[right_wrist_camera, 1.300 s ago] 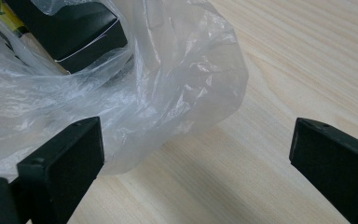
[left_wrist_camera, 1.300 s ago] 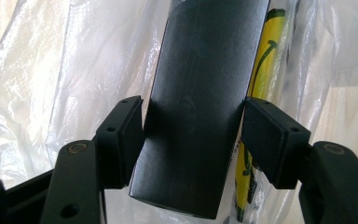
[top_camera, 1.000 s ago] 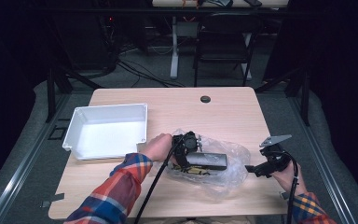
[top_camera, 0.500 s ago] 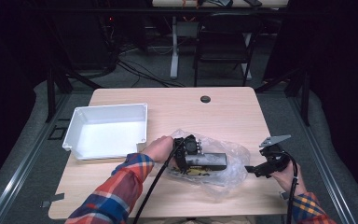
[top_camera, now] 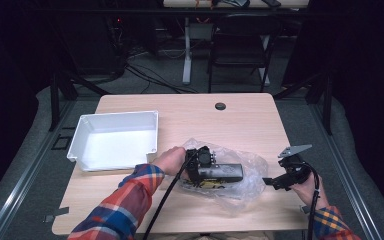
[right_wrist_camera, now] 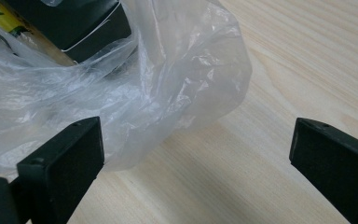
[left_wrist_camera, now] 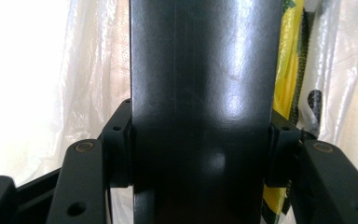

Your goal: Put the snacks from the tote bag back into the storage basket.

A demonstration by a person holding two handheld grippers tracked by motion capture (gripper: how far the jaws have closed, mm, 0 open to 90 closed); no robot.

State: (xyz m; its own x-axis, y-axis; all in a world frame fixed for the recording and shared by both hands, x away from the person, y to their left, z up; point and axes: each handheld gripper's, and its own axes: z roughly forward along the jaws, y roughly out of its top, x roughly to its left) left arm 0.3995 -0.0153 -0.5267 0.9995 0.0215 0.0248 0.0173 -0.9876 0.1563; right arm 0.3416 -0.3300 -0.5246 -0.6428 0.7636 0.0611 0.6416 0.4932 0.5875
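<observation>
A crumpled clear plastic bag (top_camera: 240, 182) lies on the wooden table (top_camera: 220, 125), near the front. Inside its mouth is a long black box (top_camera: 220, 172) on top of something yellow (top_camera: 207, 184). My left gripper (top_camera: 202, 159) is shut on the black box (left_wrist_camera: 200, 93), whose glossy face runs up between the two pads (left_wrist_camera: 117, 135). The yellow item (left_wrist_camera: 286, 79) and bag film (left_wrist_camera: 88, 70) show behind it. My right gripper (top_camera: 271, 181) stands open at the bag's right edge. In the right gripper view (right_wrist_camera: 198, 154) the bag (right_wrist_camera: 135, 88) bulges between the jaws, touching neither clearly.
A white empty tray (top_camera: 82, 150) stands at the table's left. A small black round cap (top_camera: 220, 106) sits near the far edge. A dark chair (top_camera: 240, 45) and cables are beyond the table. Bare wood (right_wrist_camera: 284, 70) lies right of the bag.
The left gripper and the black box have shifted slightly to the right inside the bag. The right gripper has barely moved.
</observation>
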